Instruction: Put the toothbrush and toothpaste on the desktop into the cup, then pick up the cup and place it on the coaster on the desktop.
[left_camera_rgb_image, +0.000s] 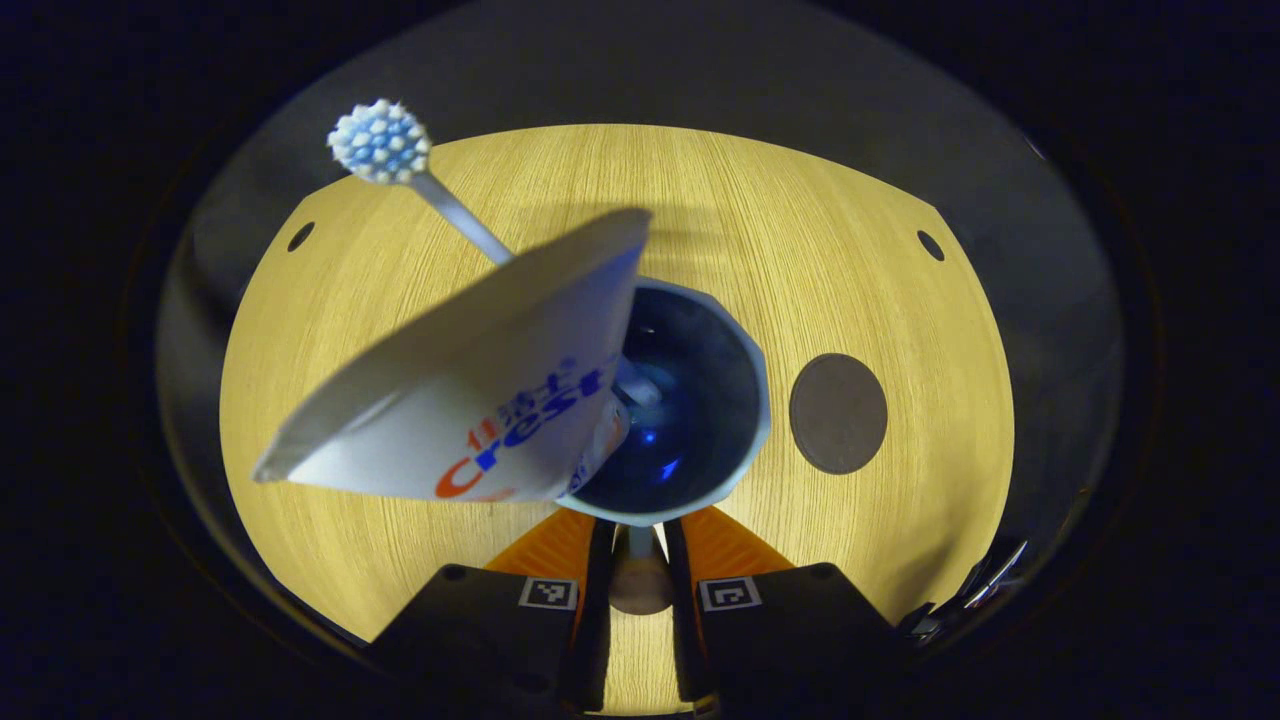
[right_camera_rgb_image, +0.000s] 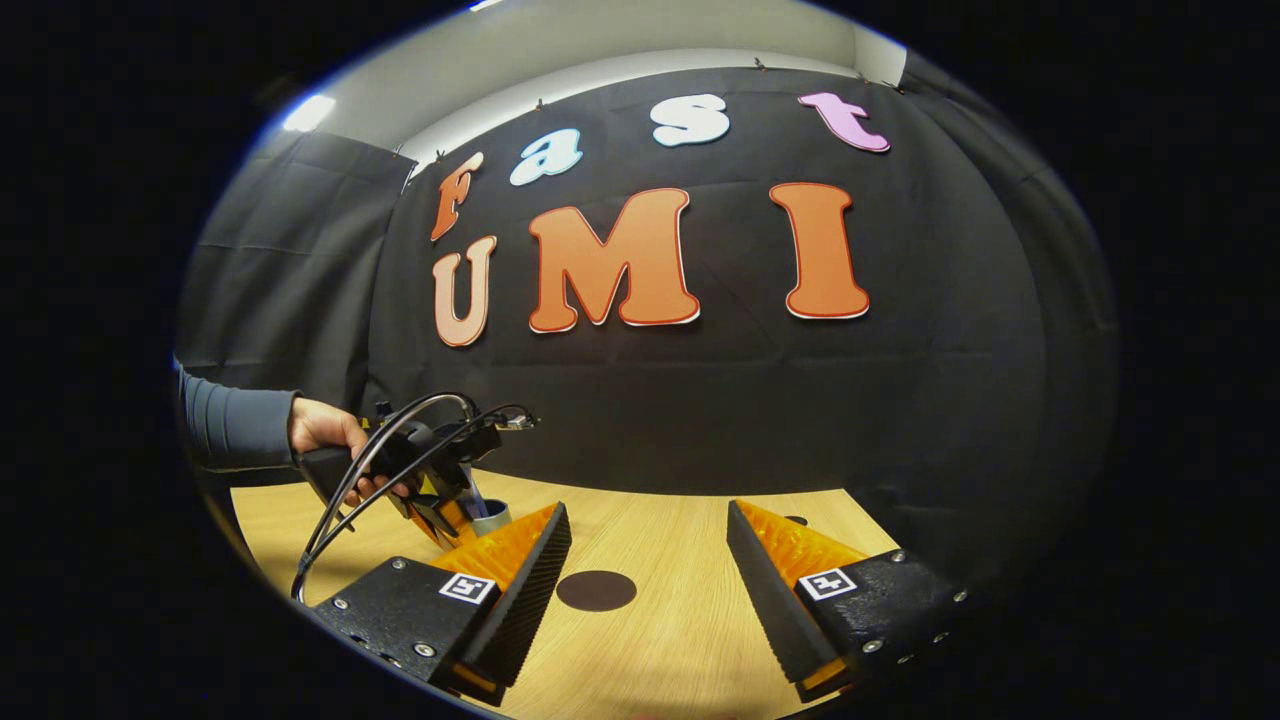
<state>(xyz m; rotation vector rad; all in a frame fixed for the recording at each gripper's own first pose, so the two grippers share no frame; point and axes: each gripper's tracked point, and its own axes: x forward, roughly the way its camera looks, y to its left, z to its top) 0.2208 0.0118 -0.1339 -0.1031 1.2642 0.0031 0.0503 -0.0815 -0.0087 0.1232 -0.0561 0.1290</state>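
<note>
In the left gripper view, the toothbrush (left_camera_rgb_image: 380, 143) and toothpaste (left_camera_rgb_image: 480, 400) stand inside the cup (left_camera_rgb_image: 745, 400); the left gripper (left_camera_rgb_image: 640, 548) clamps its near rim. The coaster (left_camera_rgb_image: 838, 413) lies just beside, on bare desktop (left_camera_rgb_image: 850, 250). The right gripper (right_camera_rgb_image: 648, 560) is spread wide, empty.

From my left gripper view, the toothpaste (left_camera_rgb_image: 480, 390) covers the toothbrush (left_camera_rgb_image: 400, 160) handle and part of the cup (left_camera_rgb_image: 700, 400) mouth. In my right gripper view, that cup (right_camera_rgb_image: 490, 518) is mostly hidden behind the left gripper (right_camera_rgb_image: 440, 515); its grip there looks unclear.
</note>
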